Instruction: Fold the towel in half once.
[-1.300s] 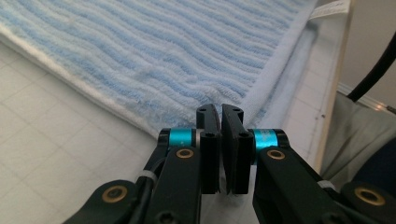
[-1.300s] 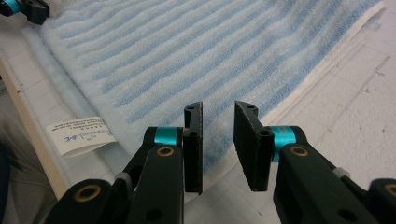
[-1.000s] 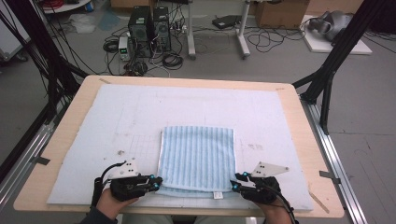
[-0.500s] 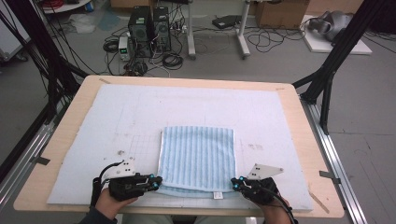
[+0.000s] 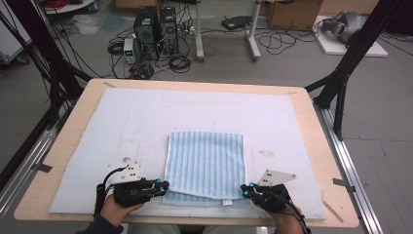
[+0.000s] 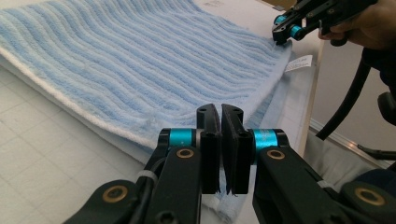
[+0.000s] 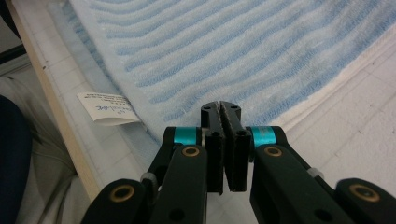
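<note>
A light blue striped towel (image 5: 207, 163) lies folded on the pale mat (image 5: 146, 117), near the table's front edge. My left gripper (image 5: 165, 186) is at the towel's near left corner. In the left gripper view the towel (image 6: 140, 60) spreads ahead, and my left gripper (image 6: 220, 109) is shut with blue fabric pinched between its jaws. My right gripper (image 5: 243, 191) is at the near right corner. In the right gripper view it (image 7: 221, 106) is shut on the edge of the towel (image 7: 233, 51). A white care label (image 7: 106, 108) sticks out beside that corner.
The wooden table (image 5: 311, 126) ends just behind both hands. The mat covers most of its top. Black stand legs (image 5: 341, 83) rise at the right and left of the table. Computer towers (image 5: 156, 27) and cables lie on the floor beyond the far edge.
The right gripper's tips have drawn together at the towel's near right corner. Both hands and the towel stay where they were.
</note>
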`<action>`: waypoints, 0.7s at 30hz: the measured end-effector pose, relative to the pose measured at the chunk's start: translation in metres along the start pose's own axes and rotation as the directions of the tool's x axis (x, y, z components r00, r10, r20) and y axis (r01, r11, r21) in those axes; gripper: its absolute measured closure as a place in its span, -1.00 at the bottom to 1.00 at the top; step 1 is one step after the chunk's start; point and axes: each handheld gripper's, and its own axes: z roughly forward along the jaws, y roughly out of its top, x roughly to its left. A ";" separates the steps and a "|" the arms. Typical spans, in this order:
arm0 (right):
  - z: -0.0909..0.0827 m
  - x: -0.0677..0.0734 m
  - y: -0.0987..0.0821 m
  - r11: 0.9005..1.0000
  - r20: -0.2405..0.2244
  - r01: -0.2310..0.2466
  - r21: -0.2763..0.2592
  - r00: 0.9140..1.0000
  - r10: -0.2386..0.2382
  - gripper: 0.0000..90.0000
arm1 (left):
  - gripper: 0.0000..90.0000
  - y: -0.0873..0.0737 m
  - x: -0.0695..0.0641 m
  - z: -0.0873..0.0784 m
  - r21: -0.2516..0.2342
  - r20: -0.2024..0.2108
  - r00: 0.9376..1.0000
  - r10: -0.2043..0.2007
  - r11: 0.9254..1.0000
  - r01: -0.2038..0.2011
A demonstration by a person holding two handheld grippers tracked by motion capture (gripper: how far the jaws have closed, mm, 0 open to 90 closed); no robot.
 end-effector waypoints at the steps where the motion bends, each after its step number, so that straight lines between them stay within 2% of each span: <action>1: -0.001 0.000 0.000 1.000 0.000 0.001 0.000 1.000 -0.001 0.96 | 0.91 0.000 0.000 0.000 0.004 0.008 1.000 -0.003 1.000 0.003; 8: -0.008 0.003 0.002 1.000 -0.006 -0.008 -0.028 1.000 0.008 0.96 | 0.91 0.000 -0.004 -0.007 -0.011 0.055 0.998 -0.017 1.000 0.017; 14: -0.018 0.005 0.003 0.999 -0.006 -0.001 -0.050 1.000 0.001 0.96 | 0.91 -0.001 -0.008 -0.013 -0.009 0.091 0.996 -0.006 1.000 0.007; 17: -0.020 0.008 0.001 0.999 -0.004 0.005 -0.034 1.000 -0.005 0.96 | 0.91 -0.006 -0.011 -0.012 0.012 0.098 0.995 -0.006 1.000 0.005; 21: -0.014 0.012 -0.006 1.000 -0.004 0.017 0.005 1.000 -0.017 0.96 | 0.91 -0.012 -0.010 -0.009 0.041 0.102 0.995 -0.011 0.999 0.007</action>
